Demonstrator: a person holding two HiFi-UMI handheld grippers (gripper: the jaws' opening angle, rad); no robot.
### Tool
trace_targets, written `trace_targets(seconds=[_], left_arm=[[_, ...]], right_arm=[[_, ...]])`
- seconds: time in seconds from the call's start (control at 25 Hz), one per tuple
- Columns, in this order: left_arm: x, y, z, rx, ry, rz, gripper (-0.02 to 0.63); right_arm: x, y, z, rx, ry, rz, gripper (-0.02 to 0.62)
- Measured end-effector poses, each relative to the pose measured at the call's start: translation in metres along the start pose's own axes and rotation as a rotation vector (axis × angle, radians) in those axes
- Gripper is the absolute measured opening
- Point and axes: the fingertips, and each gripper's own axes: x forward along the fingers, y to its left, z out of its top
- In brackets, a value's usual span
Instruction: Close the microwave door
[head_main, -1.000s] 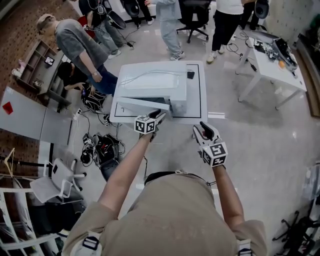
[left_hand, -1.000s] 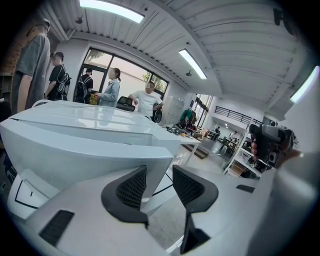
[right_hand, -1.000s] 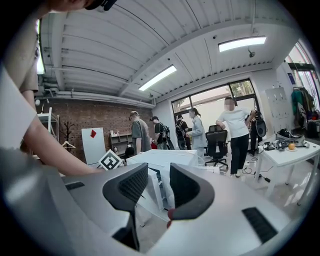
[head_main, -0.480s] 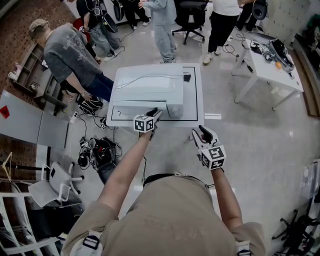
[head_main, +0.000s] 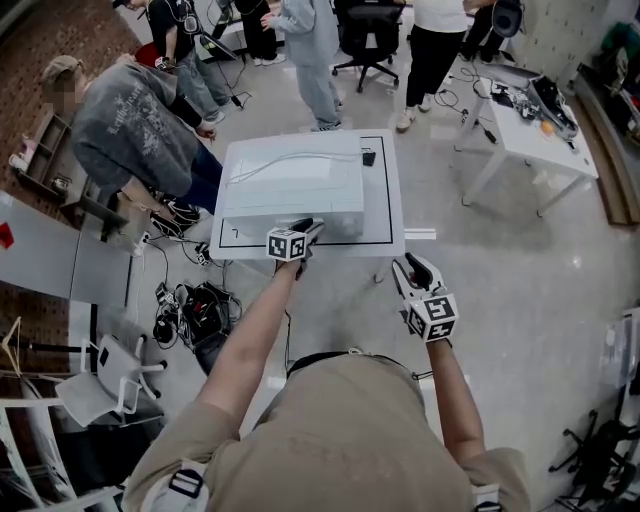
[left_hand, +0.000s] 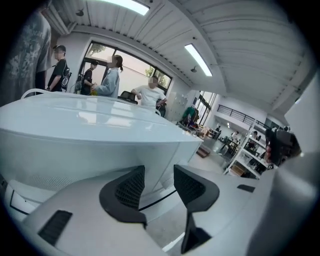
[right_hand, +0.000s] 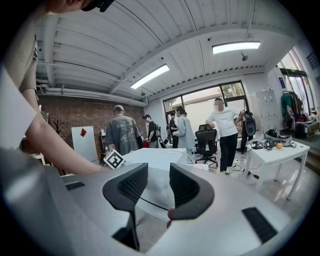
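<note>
The white microwave (head_main: 295, 185) stands on a white table (head_main: 385, 215); its door (head_main: 290, 222) lies flush with the front. My left gripper (head_main: 308, 231) is right at the door's front face near the middle. Its jaws are opening, with nothing between them. In the left gripper view the microwave (left_hand: 90, 130) fills the left side, and the left gripper (left_hand: 159, 182) points at its front right corner. My right gripper (head_main: 410, 268) hangs open and empty in front of the table's right corner, apart from the microwave. The right gripper (right_hand: 159, 182) looks toward the microwave (right_hand: 155, 157).
A small black object (head_main: 369, 157) lies on the table behind the microwave. A person (head_main: 130, 120) bends over just left of the table; others stand behind it. A tangle of cables (head_main: 195, 300) lies on the floor at left. A second white table (head_main: 530, 135) stands at right.
The microwave door swung from ajar to flush against the front. My left gripper moved forward with it. The right gripper stayed about where it was.
</note>
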Motion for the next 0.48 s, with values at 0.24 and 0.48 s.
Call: trace_targets(seconds=[0.24,0.48], left_arm=[[-0.060,-0.039,0.013,-0.035,-0.151,-0.105,0.172],[-0.165,-0.042,0.018,-0.032,-0.298,-0.154,0.172]], right_arm=[[0.010,0.028,-0.002,0.009,0.003,-0.005,0.135],[0.031,0.061,0.008,0.006,-0.022,-0.021,0.135]])
